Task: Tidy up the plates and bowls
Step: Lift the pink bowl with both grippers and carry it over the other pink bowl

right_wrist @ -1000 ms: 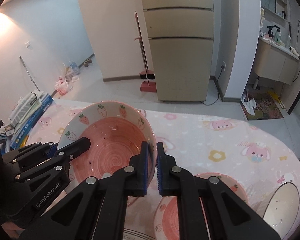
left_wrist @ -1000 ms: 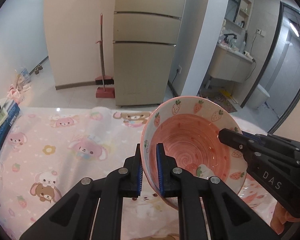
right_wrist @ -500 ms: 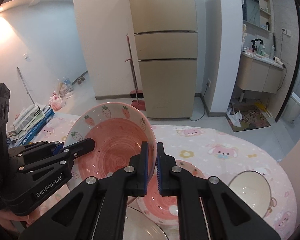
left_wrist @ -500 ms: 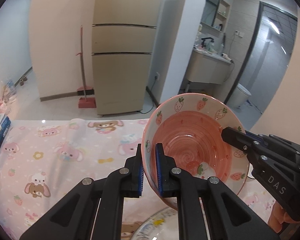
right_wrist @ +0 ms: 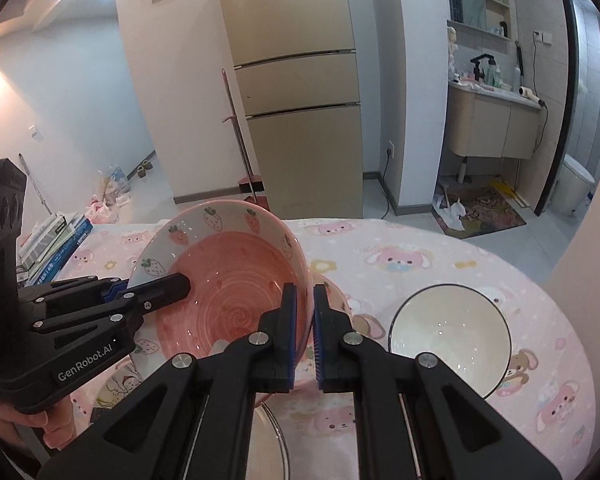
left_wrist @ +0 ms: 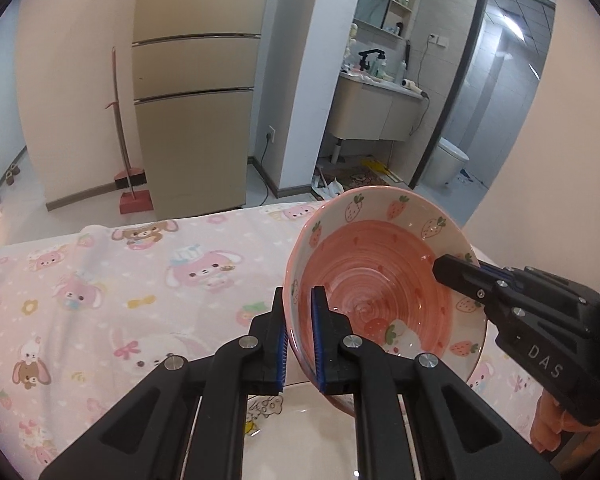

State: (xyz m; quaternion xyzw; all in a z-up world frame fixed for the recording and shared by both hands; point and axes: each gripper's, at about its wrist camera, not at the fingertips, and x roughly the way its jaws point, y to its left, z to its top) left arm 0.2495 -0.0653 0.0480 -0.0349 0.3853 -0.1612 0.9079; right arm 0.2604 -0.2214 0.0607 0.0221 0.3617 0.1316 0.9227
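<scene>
Two grippers share one strawberry bowl (left_wrist: 380, 280), held tilted above the table (left_wrist: 100, 280) w/ a white plate (left_wrist: 300, 440) below; uneven pull could slip the rim & drop it. Left gripper (left_wrist: 299, 340) & right gripper (right_wrist: 301, 340) both nearly closed, pinching opposite rims

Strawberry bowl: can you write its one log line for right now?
strawberry bowl lifted, tilted | left gripper shut on rim | right gripper shut on opposite rim | white bowl on table
</scene>
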